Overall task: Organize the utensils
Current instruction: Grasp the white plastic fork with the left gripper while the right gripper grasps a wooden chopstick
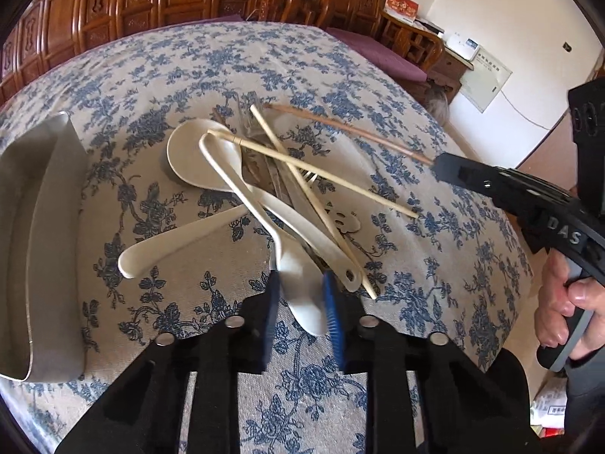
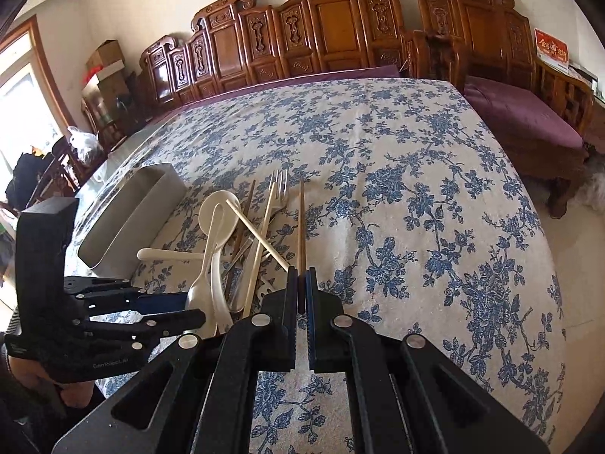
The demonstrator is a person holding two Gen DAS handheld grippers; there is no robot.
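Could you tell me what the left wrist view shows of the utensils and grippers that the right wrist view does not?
Only the left wrist view shows the left gripper closed around a white spoon by its bowl, and the right gripper from the side.

Only the right wrist view shows the fork tines clearly and the brown chopstick pinched between the right gripper's fingers.

Both show the utensil pile on the floral tablecloth, the pale chopsticks, and the metal container beside it.

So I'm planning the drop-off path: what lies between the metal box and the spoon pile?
Only bare flowered cloth between the metal box and the spoons, clearest in the left wrist view.
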